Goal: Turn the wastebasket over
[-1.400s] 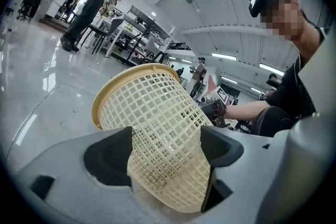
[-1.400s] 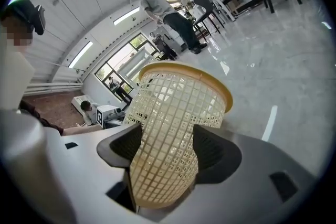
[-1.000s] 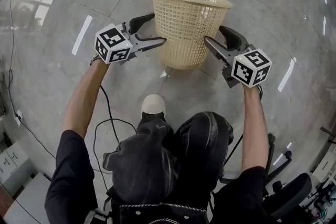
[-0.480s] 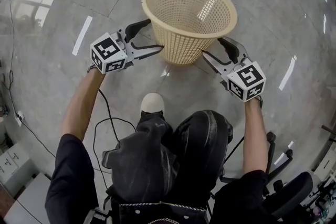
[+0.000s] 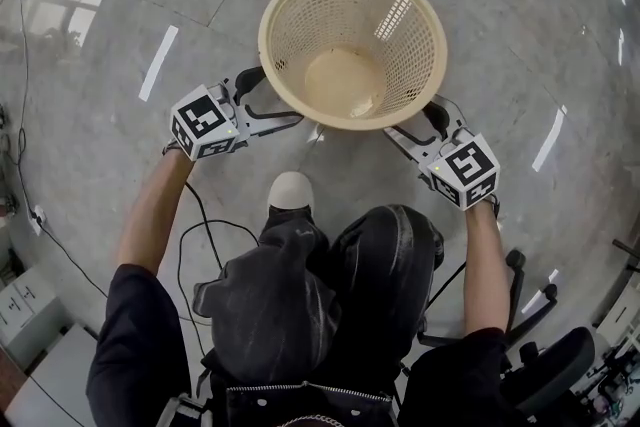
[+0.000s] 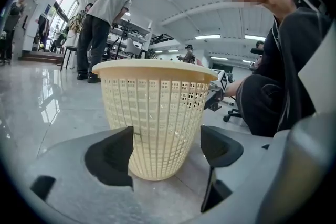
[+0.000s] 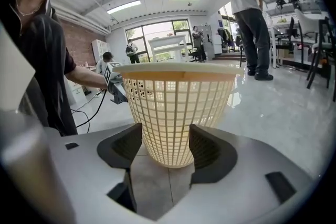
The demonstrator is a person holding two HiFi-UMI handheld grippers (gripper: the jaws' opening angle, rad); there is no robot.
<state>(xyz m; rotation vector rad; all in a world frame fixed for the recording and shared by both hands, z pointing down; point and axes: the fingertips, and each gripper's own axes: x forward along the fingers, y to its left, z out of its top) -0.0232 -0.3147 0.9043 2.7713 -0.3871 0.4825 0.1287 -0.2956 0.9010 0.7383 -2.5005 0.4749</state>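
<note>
The cream mesh wastebasket [image 5: 350, 10] stands mouth up on the grey floor between my two grippers, and I look straight into its empty bottom. My left gripper [image 5: 272, 103] is open at its left side, and my right gripper [image 5: 415, 123] is open at its right side. In the left gripper view the wastebasket [image 6: 157, 113] fills the gap ahead of the left gripper [image 6: 167, 150]. In the right gripper view the wastebasket [image 7: 173, 113] sits just beyond the right gripper [image 7: 165, 147]. In the head view the rim hides the fingertips, so contact with the wall is not shown.
My knees and a white shoe [image 5: 291, 192] are just behind the basket. A black cable [image 5: 205, 225] trails on the floor at my left. A standing person [image 6: 102, 29], desks and office chairs [image 7: 320, 34] are farther off.
The basket, seen from the side a second ago, now shows its open mouth to the head camera. Both grippers have come down and slightly toward me with it.
</note>
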